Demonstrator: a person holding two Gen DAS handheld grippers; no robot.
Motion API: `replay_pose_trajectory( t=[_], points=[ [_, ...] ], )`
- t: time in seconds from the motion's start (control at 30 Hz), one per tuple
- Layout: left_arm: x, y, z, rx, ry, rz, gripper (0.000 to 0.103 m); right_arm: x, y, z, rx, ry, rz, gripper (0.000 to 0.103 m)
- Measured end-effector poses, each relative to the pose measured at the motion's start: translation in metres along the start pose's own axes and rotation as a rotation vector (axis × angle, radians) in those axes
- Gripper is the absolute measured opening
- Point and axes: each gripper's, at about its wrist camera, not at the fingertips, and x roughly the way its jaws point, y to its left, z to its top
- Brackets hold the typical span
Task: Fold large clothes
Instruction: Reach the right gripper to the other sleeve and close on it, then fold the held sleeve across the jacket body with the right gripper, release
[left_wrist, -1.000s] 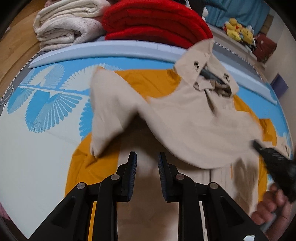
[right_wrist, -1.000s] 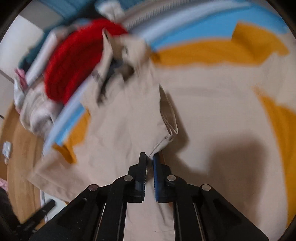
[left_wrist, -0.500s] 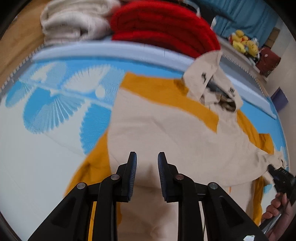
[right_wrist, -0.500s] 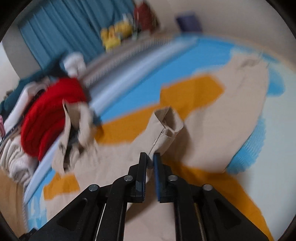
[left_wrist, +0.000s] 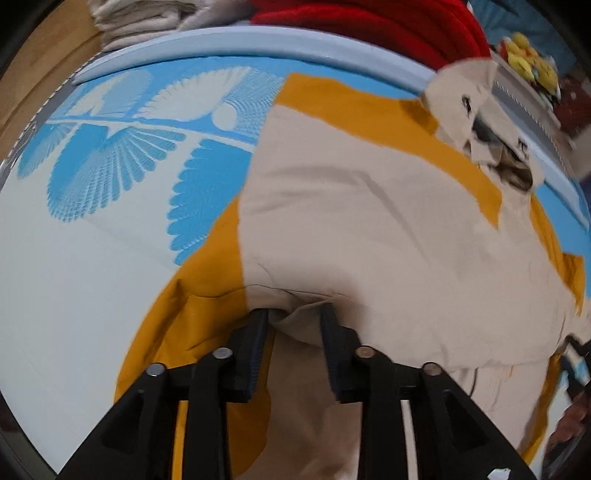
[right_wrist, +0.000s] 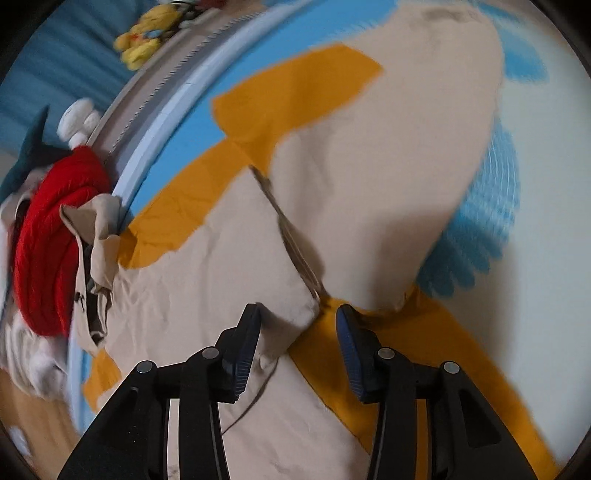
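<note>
Cloth filled both views: a large beige garment lay spread over an orange cloth on a mat printed with blue fans, its collar end reaching toward the mat's pale raised edge. Beyond that edge sat a folded red knit and a stack of cream fabric, with yellow plush toys farther off. The left gripper pointed steeply down at the near folded edge of the garment; its jaws had just been opening and stood apart, with a bulge of beige fabric between them, though whether the pads pressed on it could not be told. The right gripper had also just been opening; its jaws stood wide apart, and the cuffed corner of a folded-over sleeve lay between them, near the left finger, released rather than pinched. In the right wrist view the sleeve crossed the garment's body diagonally, with orange cloth showing under the right finger. At the lower right of the left wrist view, a blurred part of the person's hand and a dark tool showed.
</note>
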Motion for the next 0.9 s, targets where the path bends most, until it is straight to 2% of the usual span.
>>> replay_pose_trajectory(
  t=[0.07, 0.1, 0.17, 0.27, 0.37, 0.5, 0.57, 0.67, 0.73, 0.9],
  points=[
    [0.022, 0.007, -0.008, -0.032, 0.117, 0.008, 0.029, -0.003, -0.002, 0.003, 0.008, 0.01, -0.025, 0.044],
    [0.022, 0.009, -0.011, -0.043, 0.121, 0.018, 0.029, -0.008, -0.005, 0.005, 0.017, 0.003, -0.027, 0.044],
    [0.0, 0.0, -0.01, 0.001, 0.047, 0.057, 0.026, -0.027, -0.002, 0.011, -0.009, -0.054, -0.036, 0.044],
    [-0.051, -0.023, -0.011, 0.11, -0.118, 0.049, 0.027, -0.061, 0.015, 0.021, -0.118, -0.17, -0.035, 0.044],
    [-0.092, -0.038, -0.024, 0.151, -0.211, -0.023, 0.028, -0.107, 0.031, 0.023, -0.253, -0.294, 0.006, 0.044],
    [-0.123, -0.06, -0.047, 0.242, -0.272, -0.085, 0.028, -0.146, 0.04, 0.022, -0.361, -0.36, 0.083, 0.044],
    [-0.133, -0.068, -0.068, 0.3, -0.276, -0.119, 0.03, -0.166, 0.029, 0.025, -0.391, -0.374, 0.104, 0.044],
    [-0.143, -0.08, -0.087, 0.343, -0.282, -0.126, 0.03, -0.191, 0.006, 0.029, -0.418, -0.414, 0.094, 0.043],
    [-0.148, -0.086, -0.097, 0.362, -0.29, -0.125, 0.03, -0.208, -0.013, 0.037, -0.428, -0.439, 0.099, 0.03],
    [-0.15, -0.093, -0.109, 0.374, -0.294, -0.134, 0.03, -0.232, -0.074, 0.061, -0.407, -0.498, 0.069, 0.027]
  ],
)
